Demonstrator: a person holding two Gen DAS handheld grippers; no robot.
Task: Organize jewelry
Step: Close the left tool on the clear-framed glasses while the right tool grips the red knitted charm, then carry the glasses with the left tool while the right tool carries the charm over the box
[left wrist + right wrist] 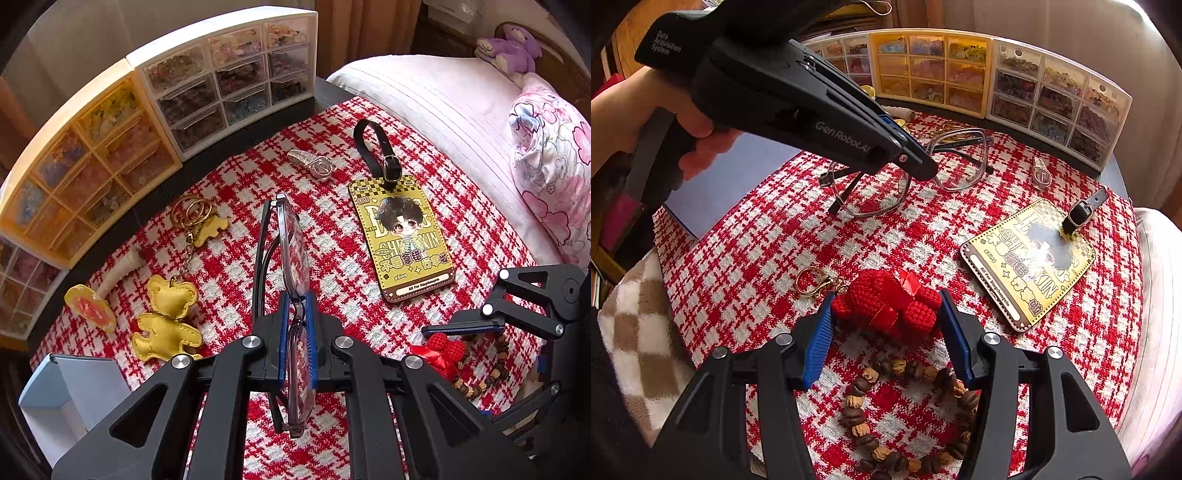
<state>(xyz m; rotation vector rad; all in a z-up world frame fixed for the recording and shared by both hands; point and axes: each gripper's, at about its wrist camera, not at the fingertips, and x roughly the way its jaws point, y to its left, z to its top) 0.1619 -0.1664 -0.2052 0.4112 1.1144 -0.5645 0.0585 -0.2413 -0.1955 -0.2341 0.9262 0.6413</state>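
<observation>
Clear-framed glasses (pixel 293 236) stand on edge over the red-and-white checked cloth (pixel 332 229), and my left gripper (pixel 297 306) is shut on their bridge. The right wrist view shows that gripper (pixel 919 166) coming down on the glasses (pixel 960 162) from the upper left, held by a hand. My right gripper (pixel 886 306) has its blue pads against both sides of a red crochet keychain (pixel 882 295) lying on the cloth. A brown bead bracelet (pixel 871 376) lies just behind that keychain, between the gripper's arms.
On the cloth lie a yellow luggage tag (pixel 406 236), a silver watch (pixel 314 162) and a yellow bear keychain (pixel 166 317). Drawer organisers (pixel 229 77) line the far edge. A pale open box (pixel 70 387) sits at the near left. A bed with a flowered pillow (pixel 554 166) borders the right.
</observation>
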